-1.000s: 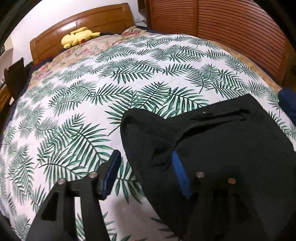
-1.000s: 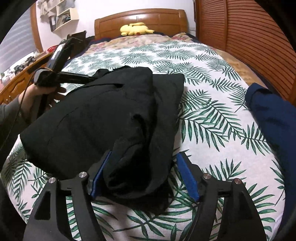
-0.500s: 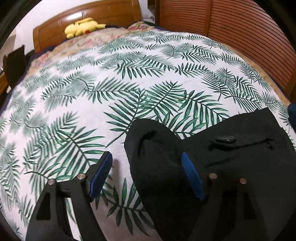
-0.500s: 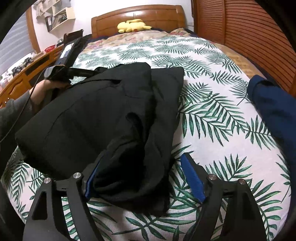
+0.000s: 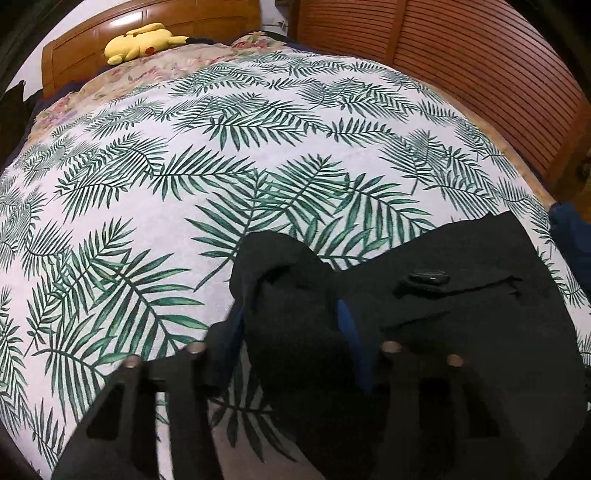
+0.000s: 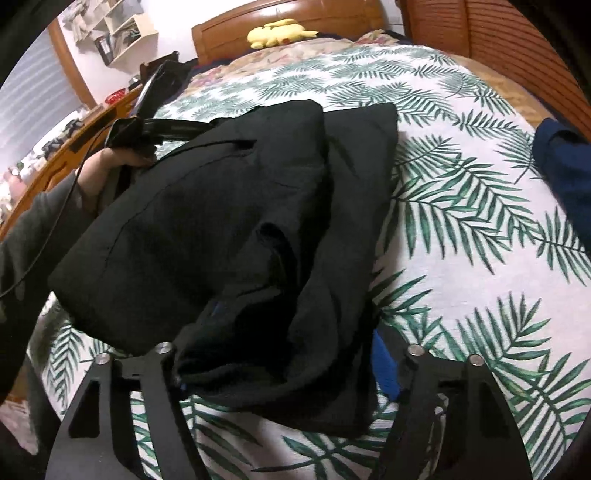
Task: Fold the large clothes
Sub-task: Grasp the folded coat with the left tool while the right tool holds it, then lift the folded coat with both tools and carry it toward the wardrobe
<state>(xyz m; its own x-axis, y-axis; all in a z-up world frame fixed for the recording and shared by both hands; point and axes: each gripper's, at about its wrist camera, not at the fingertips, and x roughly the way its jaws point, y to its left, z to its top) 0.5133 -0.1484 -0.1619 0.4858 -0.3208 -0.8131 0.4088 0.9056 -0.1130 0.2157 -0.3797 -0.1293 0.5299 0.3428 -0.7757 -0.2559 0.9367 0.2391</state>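
Black garment (image 6: pixel 229 221) lies bundled on the bed (image 5: pixel 258 147), long axis near-to-far — left claw (image 5: pixel 288 332) closing on its far corner, right claw (image 6: pixel 291 354) closing round the near end.

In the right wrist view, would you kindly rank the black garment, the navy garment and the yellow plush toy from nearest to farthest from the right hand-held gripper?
1. Black garment: between the right hand-held gripper's fingers.
2. Navy garment: right edge, mid-bed.
3. Yellow plush toy: far end, by the headboard.
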